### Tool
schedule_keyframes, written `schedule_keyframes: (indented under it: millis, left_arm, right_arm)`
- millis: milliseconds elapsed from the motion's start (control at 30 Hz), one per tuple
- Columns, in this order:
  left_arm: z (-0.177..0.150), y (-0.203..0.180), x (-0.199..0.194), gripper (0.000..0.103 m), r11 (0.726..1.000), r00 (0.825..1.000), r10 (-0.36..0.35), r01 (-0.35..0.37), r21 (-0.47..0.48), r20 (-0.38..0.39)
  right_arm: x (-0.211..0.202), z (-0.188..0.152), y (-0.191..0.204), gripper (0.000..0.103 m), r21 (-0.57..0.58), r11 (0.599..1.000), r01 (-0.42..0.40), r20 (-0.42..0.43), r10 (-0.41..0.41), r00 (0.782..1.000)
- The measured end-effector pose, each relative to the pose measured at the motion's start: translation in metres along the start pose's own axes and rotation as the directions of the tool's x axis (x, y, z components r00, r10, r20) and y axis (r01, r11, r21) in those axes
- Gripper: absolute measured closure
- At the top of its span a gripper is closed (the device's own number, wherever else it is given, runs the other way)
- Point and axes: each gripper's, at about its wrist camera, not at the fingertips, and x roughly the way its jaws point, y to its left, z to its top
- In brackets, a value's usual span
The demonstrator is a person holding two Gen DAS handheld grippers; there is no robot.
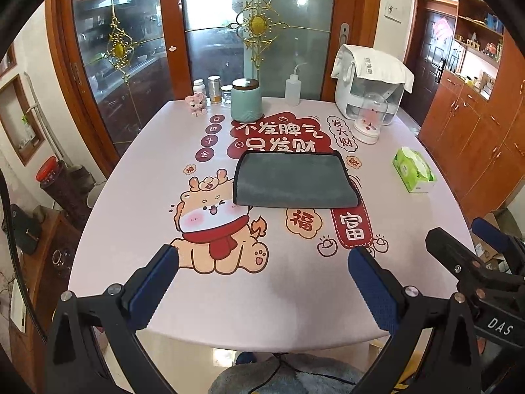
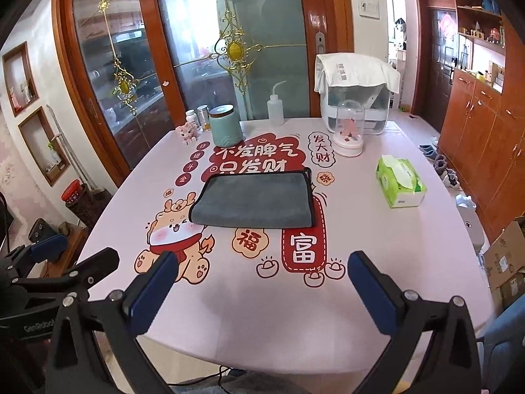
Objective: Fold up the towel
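A grey towel point(image 1: 292, 180) with a black hem lies folded flat in the middle of the pink printed table point(image 1: 262, 295). It also shows in the right wrist view point(image 2: 256, 198). My left gripper point(image 1: 262, 257) is open and empty, held above the table's near edge, well short of the towel. My right gripper point(image 2: 262, 262) is open and empty at the same near edge. The right gripper shows at the right of the left wrist view point(image 1: 459, 239). The left gripper shows at the left of the right wrist view point(image 2: 78, 251).
At the back of the table stand a teal canister point(image 1: 246, 103), small jars point(image 1: 213, 88), a squeeze bottle point(image 1: 293, 85), a white appliance under a cloth point(image 1: 370, 88) and a domed ornament point(image 1: 369, 121). A green tissue pack point(image 1: 414, 170) lies at the right. Wooden cabinets point(image 2: 475, 138) stand to the right.
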Motion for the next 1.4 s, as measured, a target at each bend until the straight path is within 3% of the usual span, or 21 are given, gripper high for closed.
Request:
schedule_keyframes:
  millis: [600, 1400]
  left_arm:
    - [0.012, 0.022, 0.012, 0.000, 1.000, 1.000, 0.009, -0.009, 0.019, -0.012]
    - [0.007, 0.030, 0.014, 0.000, 1.000, 1.000, 0.003, -0.003, 0.014, -0.026]
  right_arm:
    - [0.005, 0.003, 0.022, 0.000, 0.016, 0.999, 0.052, -0.014, -0.052, 0.999]
    - [0.002, -0.002, 0.023, 0.000, 0.042, 0.998, 0.056, -0.017, -0.055, 0.998]
